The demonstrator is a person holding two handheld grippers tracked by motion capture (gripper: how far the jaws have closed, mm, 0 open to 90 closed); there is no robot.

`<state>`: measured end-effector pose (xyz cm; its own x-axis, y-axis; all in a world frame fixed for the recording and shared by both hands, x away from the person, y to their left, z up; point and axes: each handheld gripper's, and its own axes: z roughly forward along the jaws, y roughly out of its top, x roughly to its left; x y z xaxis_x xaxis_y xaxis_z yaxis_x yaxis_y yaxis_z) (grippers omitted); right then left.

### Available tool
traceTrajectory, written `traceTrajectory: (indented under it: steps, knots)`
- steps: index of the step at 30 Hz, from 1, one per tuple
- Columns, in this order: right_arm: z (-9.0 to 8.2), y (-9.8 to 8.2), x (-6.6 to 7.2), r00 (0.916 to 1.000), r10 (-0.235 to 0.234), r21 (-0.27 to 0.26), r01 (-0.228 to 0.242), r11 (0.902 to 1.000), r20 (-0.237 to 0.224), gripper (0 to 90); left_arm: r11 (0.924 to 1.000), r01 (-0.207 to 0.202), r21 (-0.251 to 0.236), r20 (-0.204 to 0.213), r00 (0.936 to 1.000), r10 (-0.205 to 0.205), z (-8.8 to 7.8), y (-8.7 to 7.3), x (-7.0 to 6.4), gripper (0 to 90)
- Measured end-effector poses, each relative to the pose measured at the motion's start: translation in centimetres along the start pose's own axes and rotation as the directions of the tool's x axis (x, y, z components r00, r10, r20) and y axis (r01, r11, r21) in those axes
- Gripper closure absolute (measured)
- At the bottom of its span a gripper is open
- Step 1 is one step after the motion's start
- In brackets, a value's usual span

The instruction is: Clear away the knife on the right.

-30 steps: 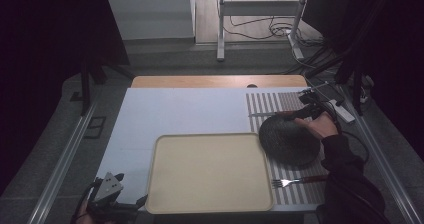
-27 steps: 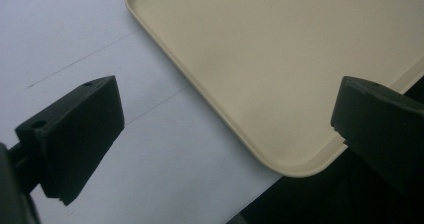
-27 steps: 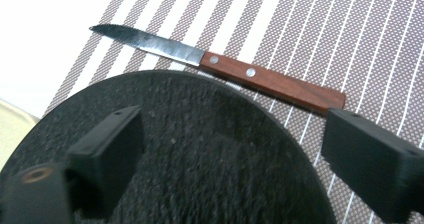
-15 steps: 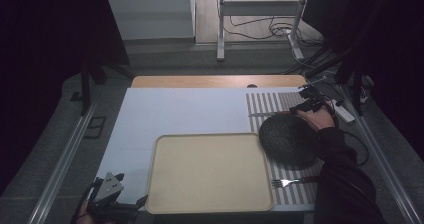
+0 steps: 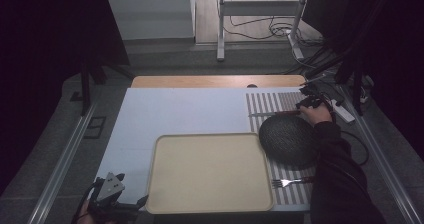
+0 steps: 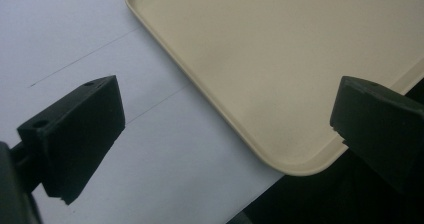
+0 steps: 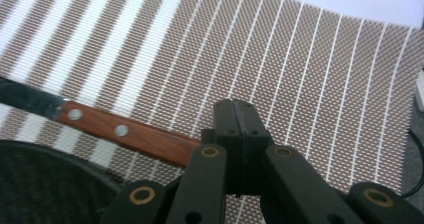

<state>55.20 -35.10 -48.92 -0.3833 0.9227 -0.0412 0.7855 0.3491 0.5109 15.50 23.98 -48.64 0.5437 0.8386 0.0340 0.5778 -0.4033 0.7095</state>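
The right hand-held gripper (image 7: pixel 239 115) has just been closing, and its jaws now stand pressed together at the end of the wooden handle of the knife (image 7: pixel 125 131). From the right gripper view the handle's end runs in under the jaws, so whether it is truly pinched or the jaws have met just over it cannot be told. A second ago, in the high view, that hand sat at the upper right rim of the dark round plate (image 5: pixel 289 140); it now lies beyond the plate (further up the striped placemat (image 5: pixel 280 101)), where the knife (image 5: pixel 275 113) lies flat. I judge the knife pick-up to be under way, the lift not yet begun. The left hand-held gripper (image 6: pixel 225 134) stays spread at the near left corner of the beige tray (image 6: pixel 280 59) on the counter (image 5: pixel 175 109), holding nothing. A fork (image 5: pixel 292 182) lies near the plate.
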Motion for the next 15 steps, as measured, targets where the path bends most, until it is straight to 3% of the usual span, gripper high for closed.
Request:
traceTrajectory:
  steps: [15]
  knots:
    - [-0.4, -1.7, -0.5, 0.9969, 0.022, 0.047, -0.018, 0.9987, -0.076, 87.0, 1.0000, -0.008, -0.004, 0.000, 1.0000, 0.008, -0.1, 0.0, -0.1, 1.2]
